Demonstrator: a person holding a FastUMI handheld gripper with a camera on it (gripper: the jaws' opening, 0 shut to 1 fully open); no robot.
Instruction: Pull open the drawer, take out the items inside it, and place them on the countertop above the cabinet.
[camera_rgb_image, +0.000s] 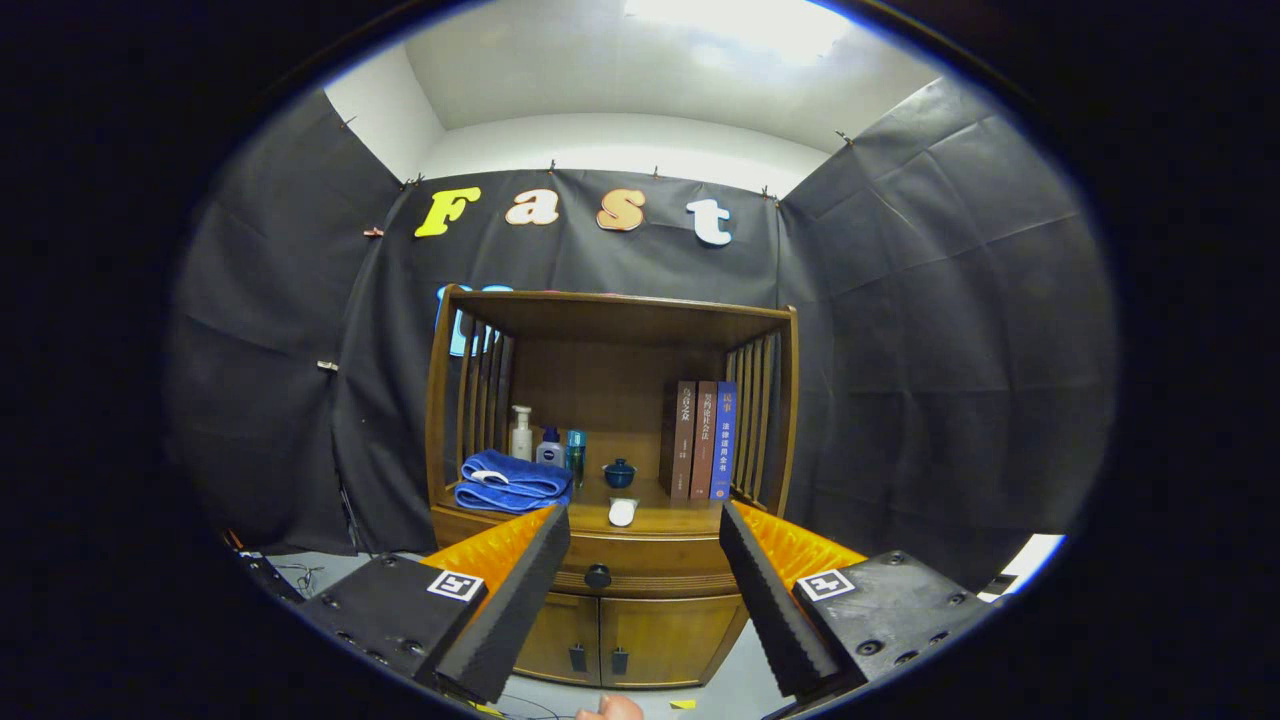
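Observation:
A wooden cabinet (640, 610) stands ahead of me against the booth wall. Its drawer (640, 565) is shut, with a dark round knob (598, 576) on its front, seen between my fingers and beyond them. The countertop (670, 520) above the drawer carries a small white object (622, 512) near its front edge. My gripper (645, 535) is open, well short of the cabinet, with nothing between its fingers. The drawer's contents are hidden.
On the countertop lie folded blue towels (512, 482), three small bottles (545, 440), a small blue lidded pot (619, 473) and three upright books (703, 440), under a slatted wooden hutch (615, 320). Two lower doors (625, 640) are shut. Cables (300, 575) lie on the floor left.

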